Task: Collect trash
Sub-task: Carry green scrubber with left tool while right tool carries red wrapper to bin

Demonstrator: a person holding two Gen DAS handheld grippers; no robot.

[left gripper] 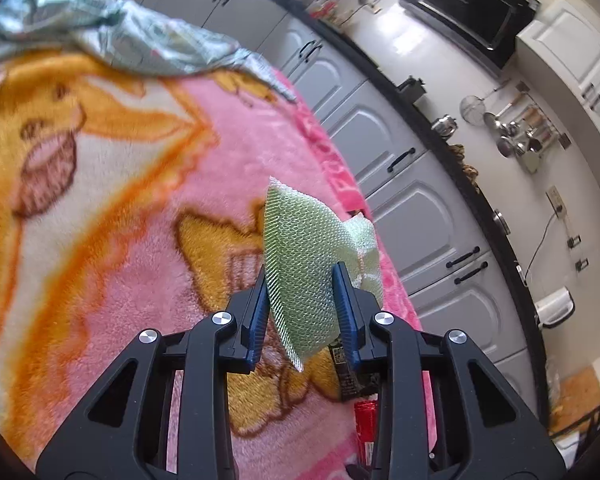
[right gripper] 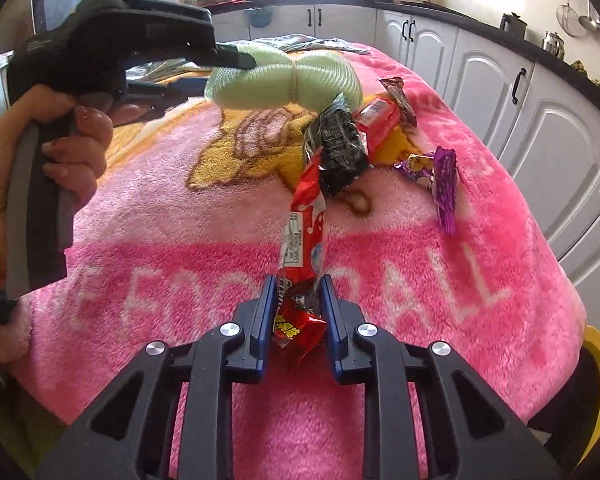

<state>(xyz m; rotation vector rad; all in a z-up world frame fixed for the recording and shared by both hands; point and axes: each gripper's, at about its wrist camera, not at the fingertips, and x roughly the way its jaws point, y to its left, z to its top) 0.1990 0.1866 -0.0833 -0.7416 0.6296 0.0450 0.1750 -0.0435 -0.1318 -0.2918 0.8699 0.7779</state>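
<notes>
I'm over a pink blanket (right gripper: 180,240) with an orange cartoon print that covers the whole work surface; white letters run along its near edge. White cabinets (right gripper: 480,76) with black handles wrap around behind it under a dark counter. At the blanket's far end lies a crumpled silvery bag (left gripper: 100,28).

My left gripper (left gripper: 302,292) is clamped narrow on a green mesh sponge (left gripper: 304,256), pinched at one end so the rest sticks out past the fingertips, clear of the blanket. In the right view I see the same sponge (right gripper: 268,84) hanging above the far side of the wrapper pile, with a hand (right gripper: 60,152) wrapped around the left gripper's handle.

My right gripper (right gripper: 296,304) is closed narrow on a red wrapper (right gripper: 302,232); the pads press its crumpled lower end and the long part stands up beyond the tips.

The remaining trash lies on the blanket past that: a black wrapper (right gripper: 338,148), a red packet (right gripper: 378,120) just behind it, a dark brown wrapper (right gripper: 398,96) further back, and a purple wrapper (right gripper: 440,184) off to the right, apart from the others.
</notes>
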